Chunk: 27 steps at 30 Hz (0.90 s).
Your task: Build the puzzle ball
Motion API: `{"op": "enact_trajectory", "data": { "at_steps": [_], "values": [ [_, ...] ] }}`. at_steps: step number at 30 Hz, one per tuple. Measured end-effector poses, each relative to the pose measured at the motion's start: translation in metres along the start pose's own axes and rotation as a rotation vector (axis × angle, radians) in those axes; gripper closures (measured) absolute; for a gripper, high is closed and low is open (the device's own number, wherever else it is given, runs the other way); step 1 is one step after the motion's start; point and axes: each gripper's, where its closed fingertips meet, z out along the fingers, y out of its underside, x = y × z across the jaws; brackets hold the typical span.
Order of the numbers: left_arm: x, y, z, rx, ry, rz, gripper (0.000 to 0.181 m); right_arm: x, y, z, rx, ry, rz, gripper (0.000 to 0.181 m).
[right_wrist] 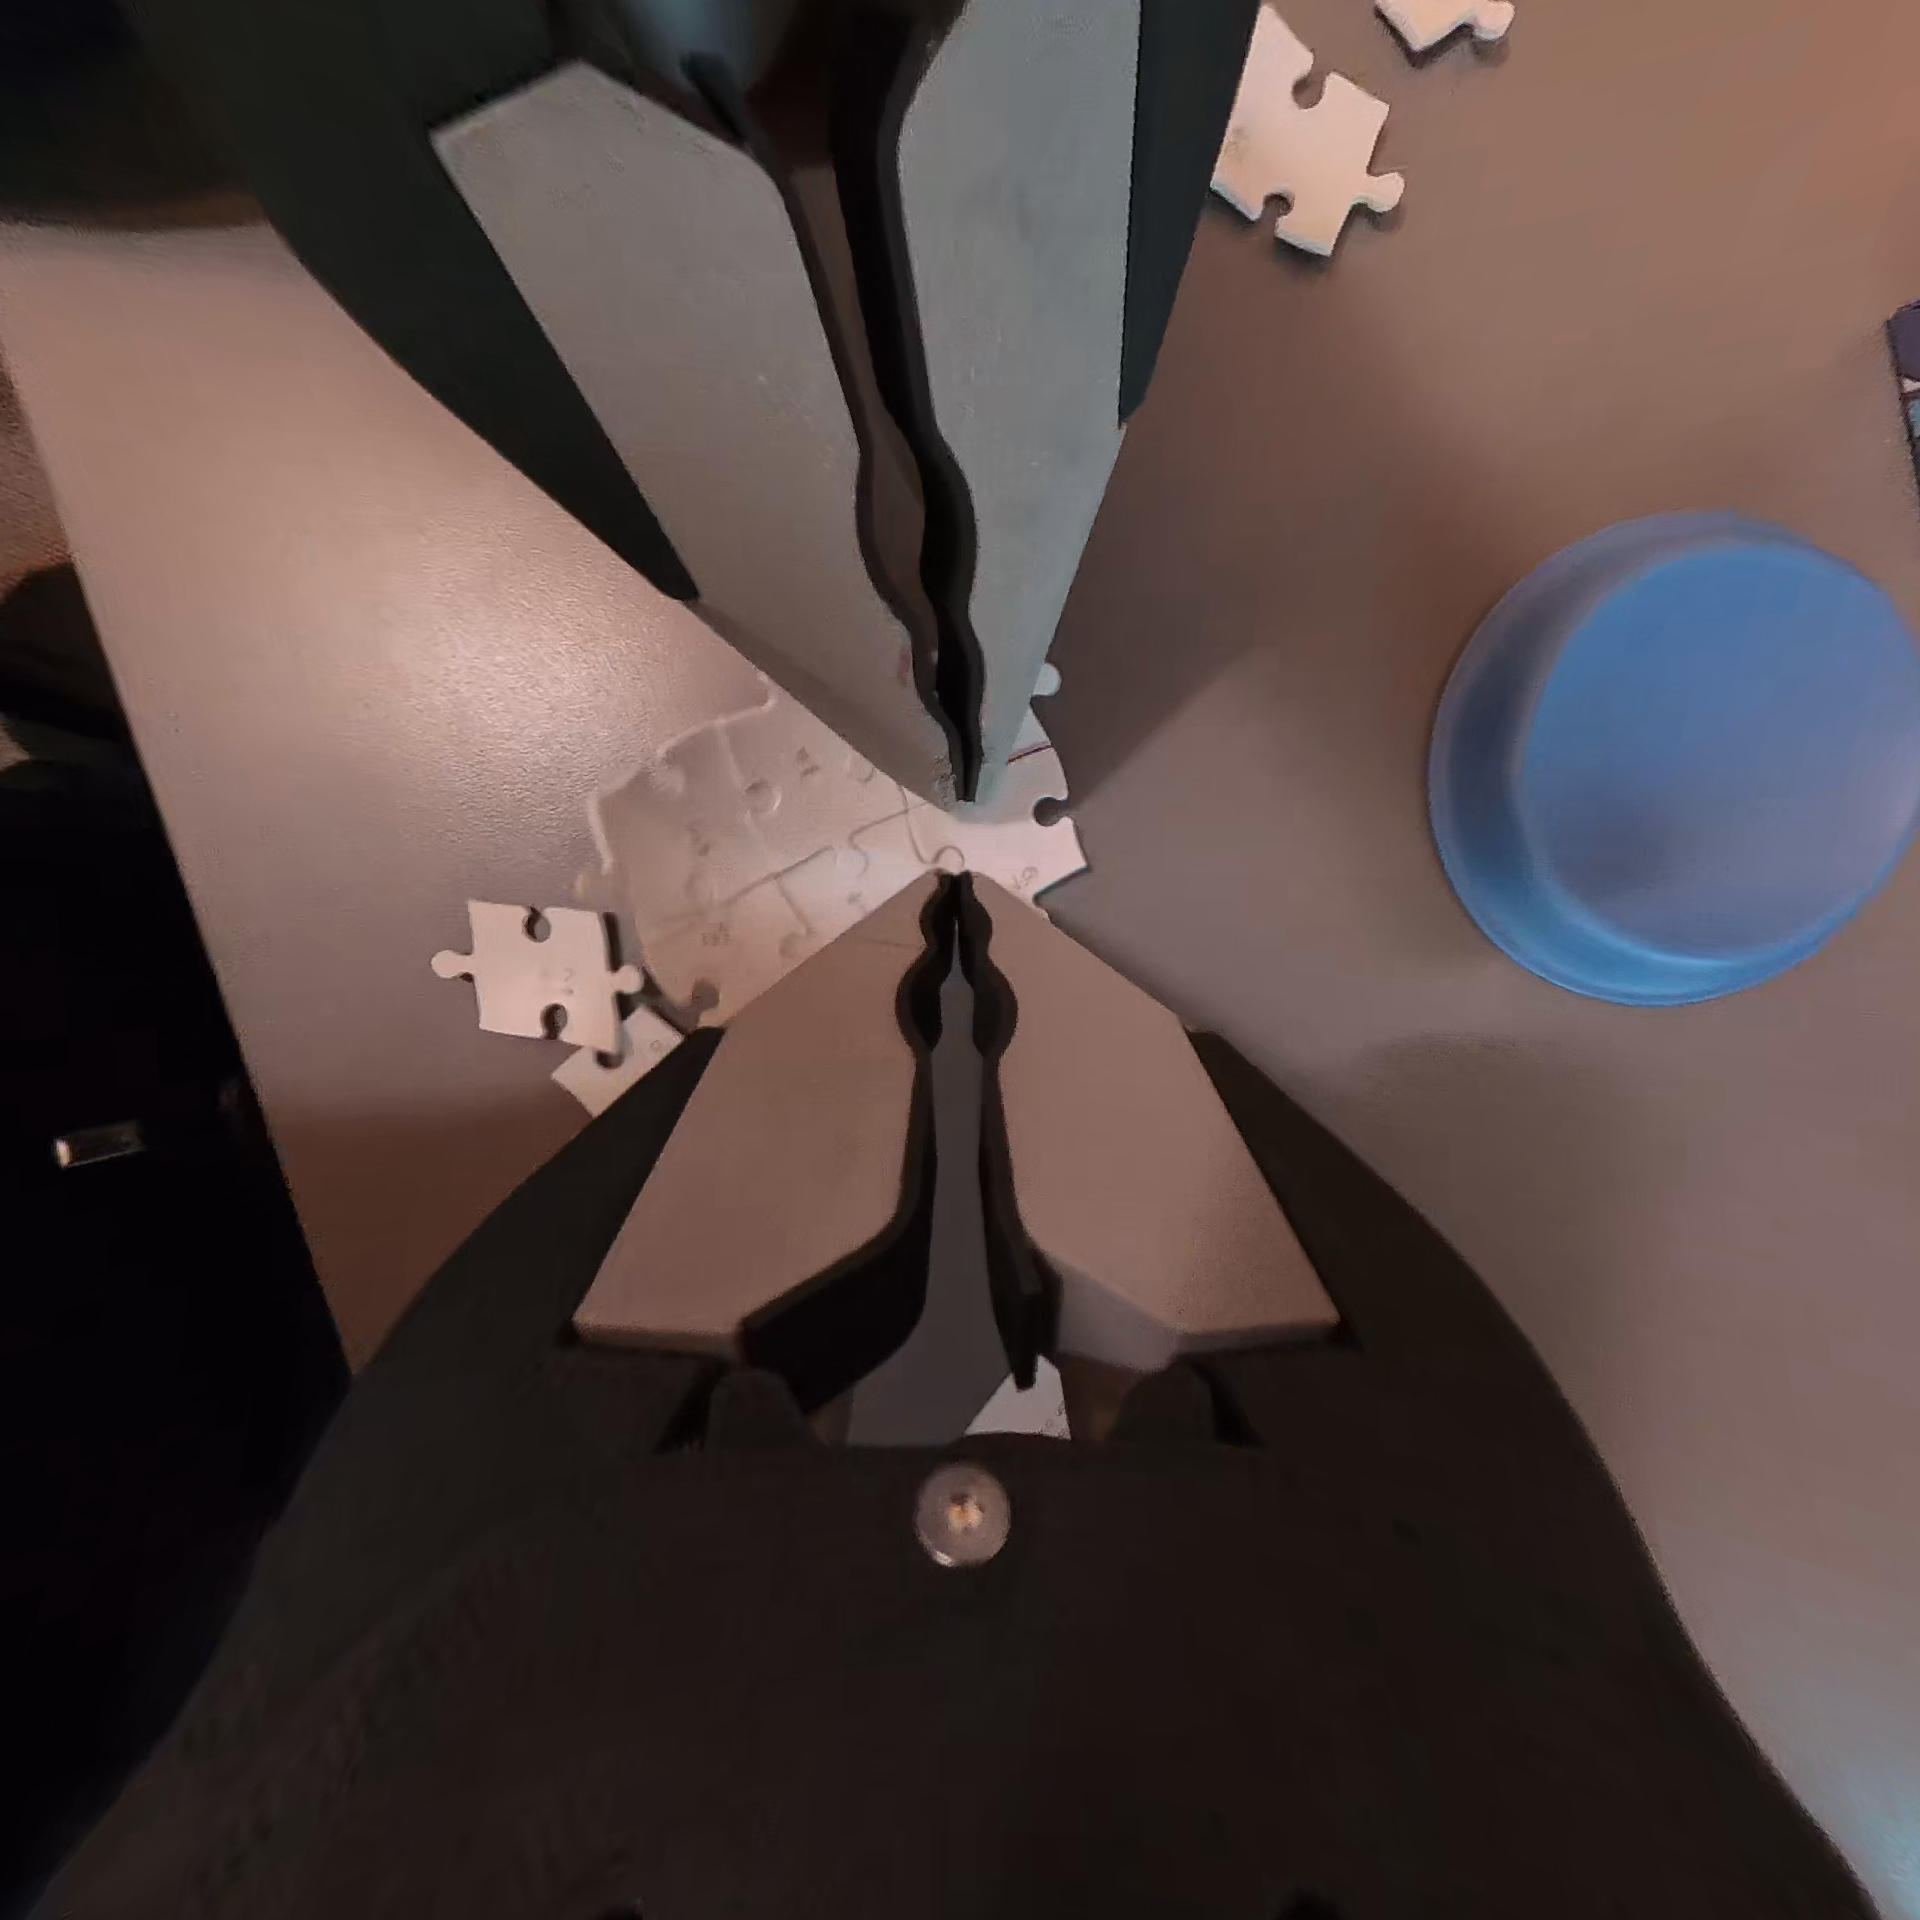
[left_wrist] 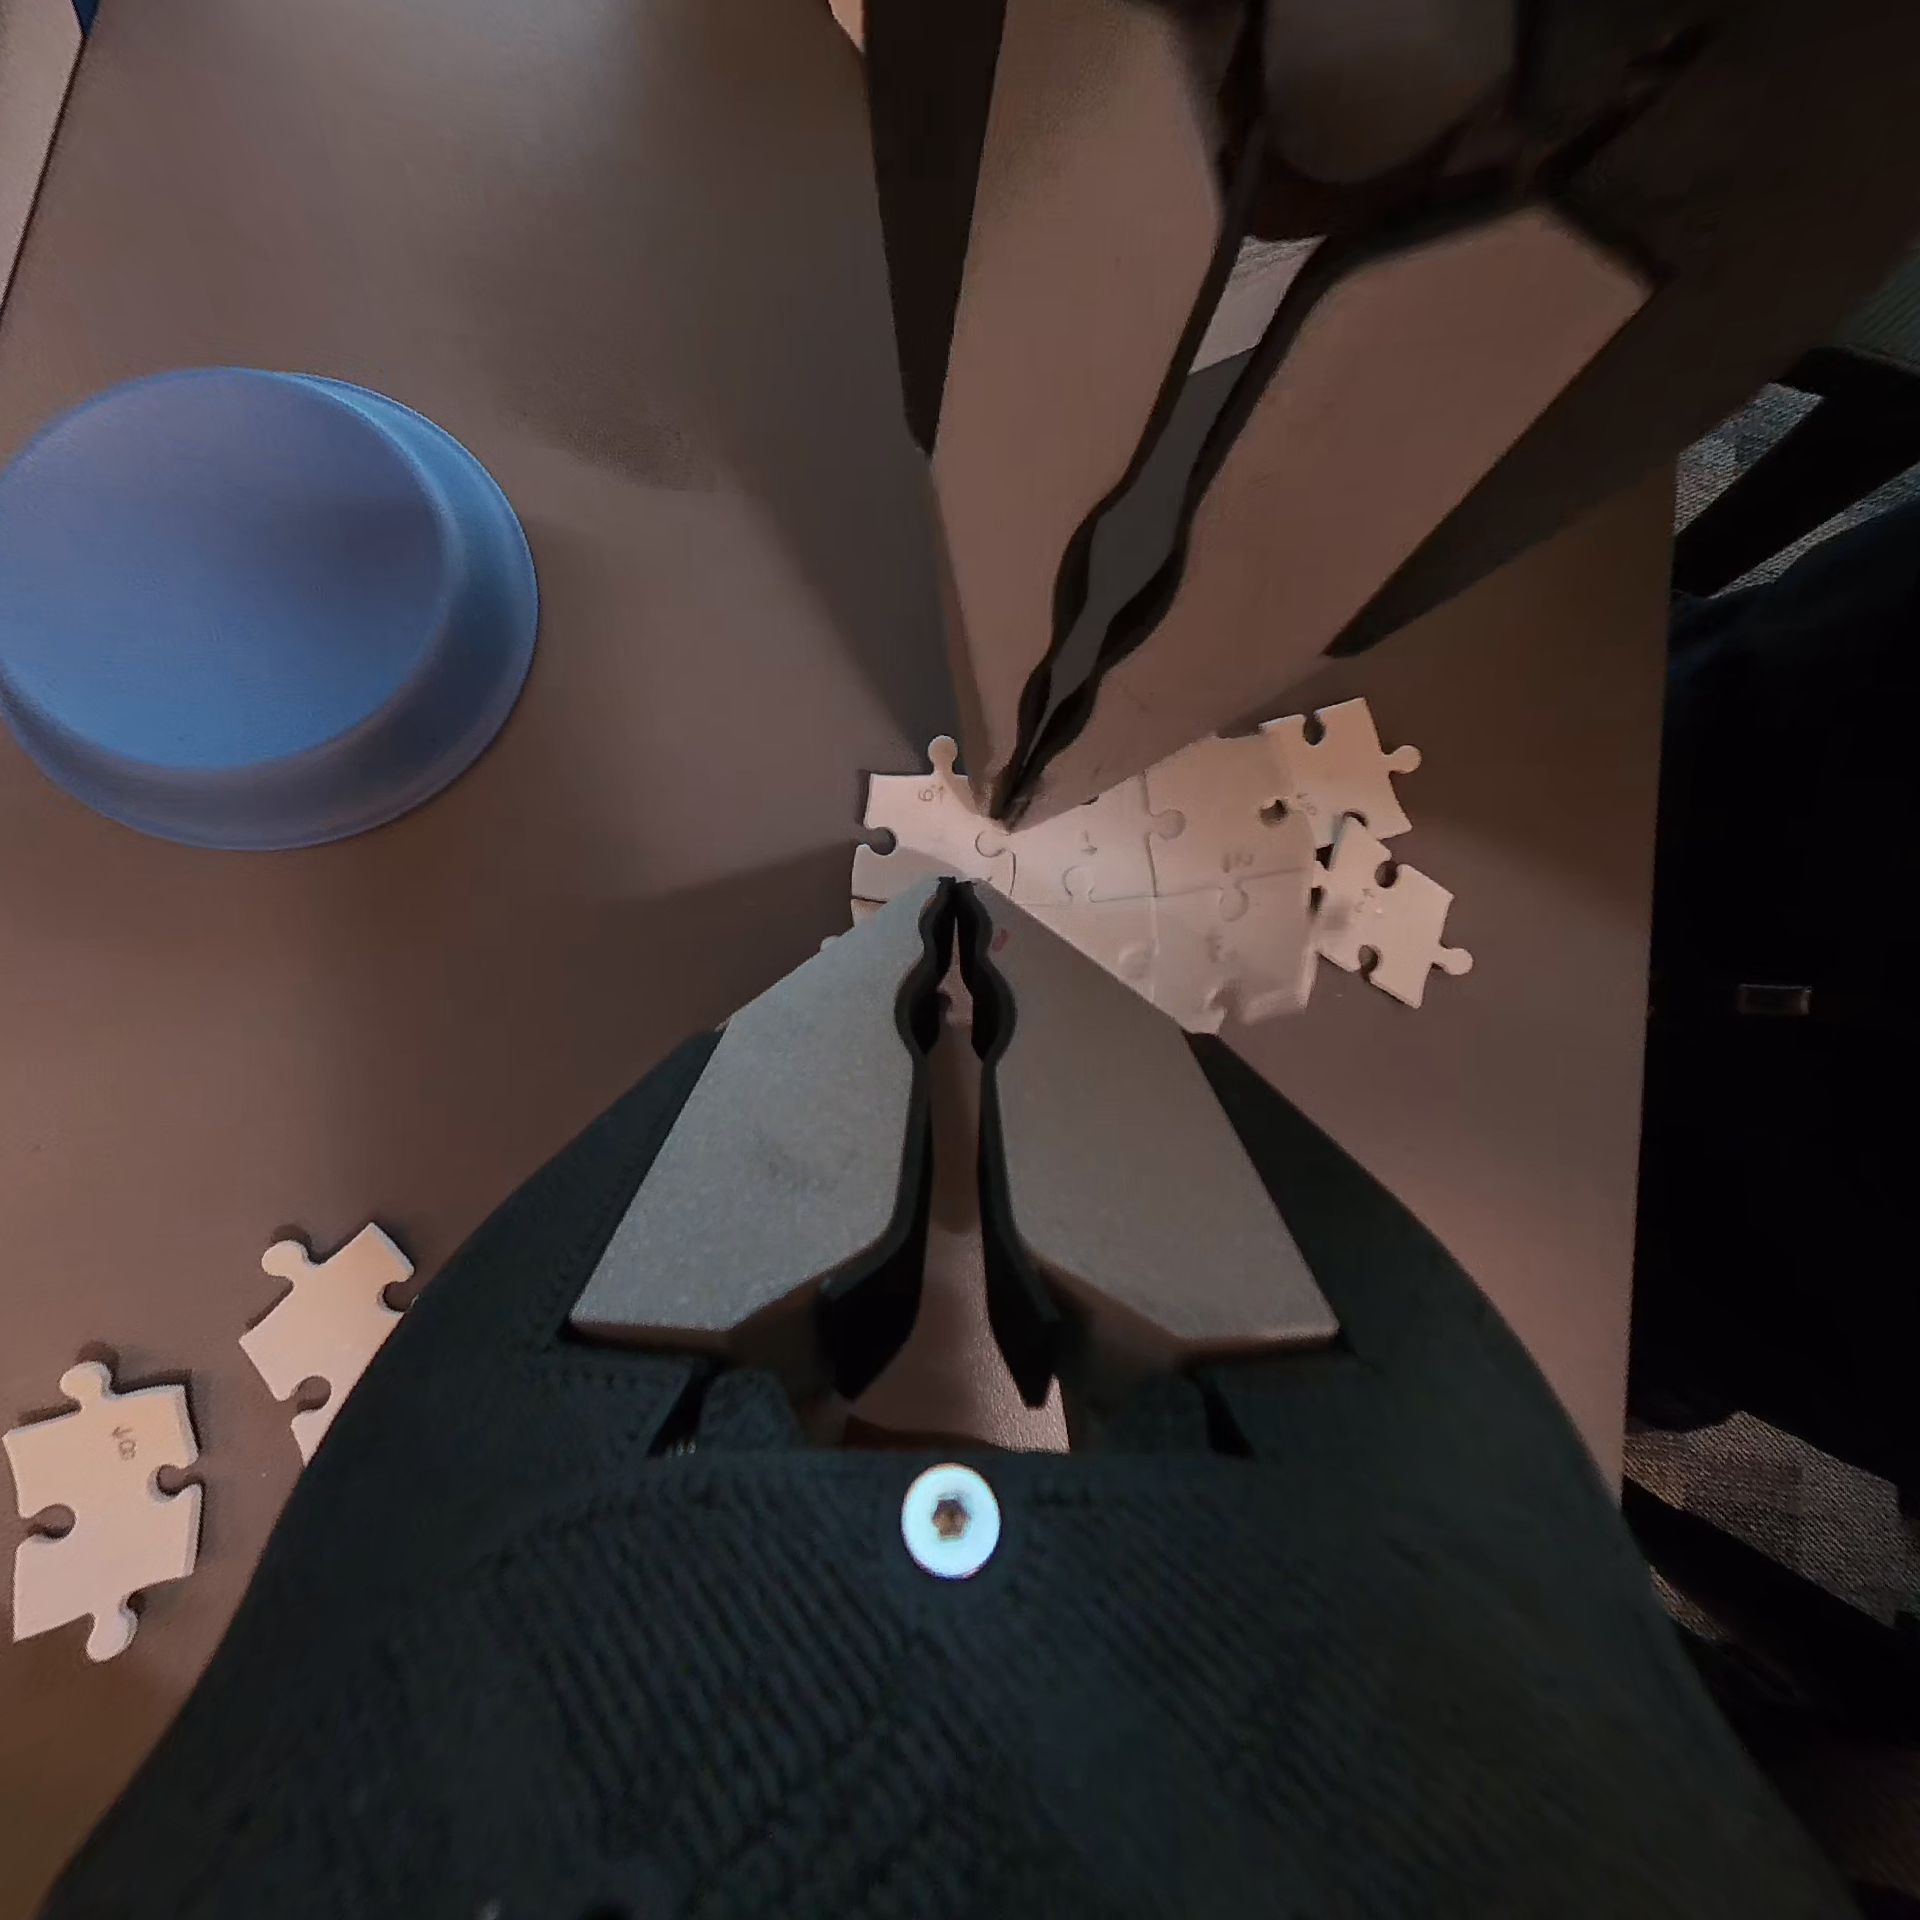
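**Two claws meet tip to tip on the joined puzzle pieces**

The left claw [left_wrist: 951, 883] has its jaws pressed together, tips down on the joined puzzle pieces [left_wrist: 1174, 883]; whether it grips a piece there cannot be told. The right claw [right_wrist: 956, 881] is likewise closed, its tips on the same white cluster from the opposite side. The cluster lies near one edge of the brown surface [left_wrist: 623, 312]. Loose pieces [left_wrist: 104, 1475] lie scattered well apart. An upturned blue bowl [left_wrist: 249, 603] sits beside the cluster.

One blue bowl [left_wrist: 249, 603] — four loose puzzle pieces [left_wrist: 104, 1496] — two tools [left_wrist: 954, 886]
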Motion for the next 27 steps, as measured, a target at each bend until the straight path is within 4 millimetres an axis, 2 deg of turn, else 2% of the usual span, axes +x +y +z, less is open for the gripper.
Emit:
{"op": "enact_trajectory", "data": {
  "at_steps": [14, 21, 27],
  "values": [
    [0.0028, -0.0027, -0.0018, 0.013, 0.014, 0.005, 0.181, -0.0002, 0.0024, 0.0020, -0.050, 0.172, -0.136, 0.181],
    [0.0035, -0.0019, -0.0025, 0.011, 0.018, 0.007, 0.181, -0.0007, 0.0020, 0.0023, -0.094, 0.214, -0.233, 0.181],
    [0.0022, 0.0002, -0.0045, 0.004, 0.008, 0.013, 0.181, -0.0010, -0.0016, 0.0031, -0.064, 0.179, -0.219, 0.181]
  ]
}}
